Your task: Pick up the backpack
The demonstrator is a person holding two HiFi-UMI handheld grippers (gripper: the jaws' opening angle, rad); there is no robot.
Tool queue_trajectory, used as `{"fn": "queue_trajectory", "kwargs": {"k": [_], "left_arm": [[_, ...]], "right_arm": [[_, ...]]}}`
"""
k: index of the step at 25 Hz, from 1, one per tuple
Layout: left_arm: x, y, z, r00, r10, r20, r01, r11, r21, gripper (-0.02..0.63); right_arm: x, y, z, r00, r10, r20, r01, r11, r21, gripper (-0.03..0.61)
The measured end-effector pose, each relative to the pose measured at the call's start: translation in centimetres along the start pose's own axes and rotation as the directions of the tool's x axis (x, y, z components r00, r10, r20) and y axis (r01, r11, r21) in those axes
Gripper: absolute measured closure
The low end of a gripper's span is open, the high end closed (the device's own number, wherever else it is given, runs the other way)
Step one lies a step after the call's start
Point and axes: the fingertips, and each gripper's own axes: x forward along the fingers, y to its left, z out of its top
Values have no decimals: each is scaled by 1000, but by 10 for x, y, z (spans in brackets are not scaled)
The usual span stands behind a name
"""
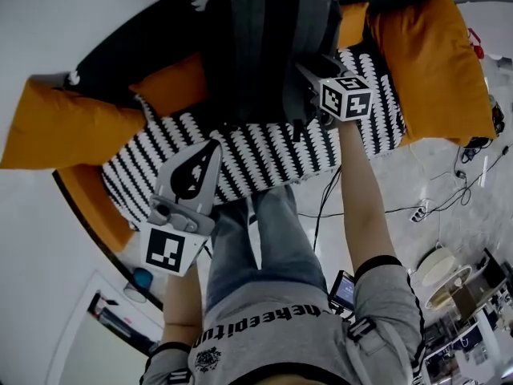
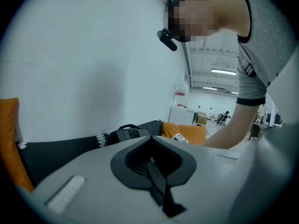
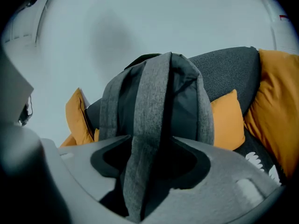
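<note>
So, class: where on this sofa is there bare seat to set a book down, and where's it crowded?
Free: the patterned seat in front of the backpack, across to the left orange cushion, though the left claw hovers there; a narrow strip between backpack and right orange cushion. Crowded: the back middle, with backpack and right claw.
</note>
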Motion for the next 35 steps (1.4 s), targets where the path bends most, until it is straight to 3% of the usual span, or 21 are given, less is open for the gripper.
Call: {"fn": "queue_trajectory", "kwargs": {"k": [12,20,24,26,31,35], "left_arm": [[3,9,-5,1000,24,-8,-24,1000,-1,597],[9,4,-11,999,10,-33,-10,1000,-2,597],[6,4,-10,1000,1,-25,-1,1000,2,597],[5,4,-5,1000,-5,-20,5,1000,8,597],[-1,0,3,1000,-24,-2,24,999,22,597],[-10,-2,14,999,-40,31,39,998,40,597]], "right_arm": [[20,26,15,989,145,36,-145,989,-19,359],[35,15,16,993,113,33,-114,993,32,359],[28,28,18,992,127,28,-126,992,-22,531],[23,36,22,993,108,37,-106,993,-57,546],[-6,63,44,987,92,135,-80,993,-90,551],[-36,91,76,971,78,227,-38,984,-175,552]]}}
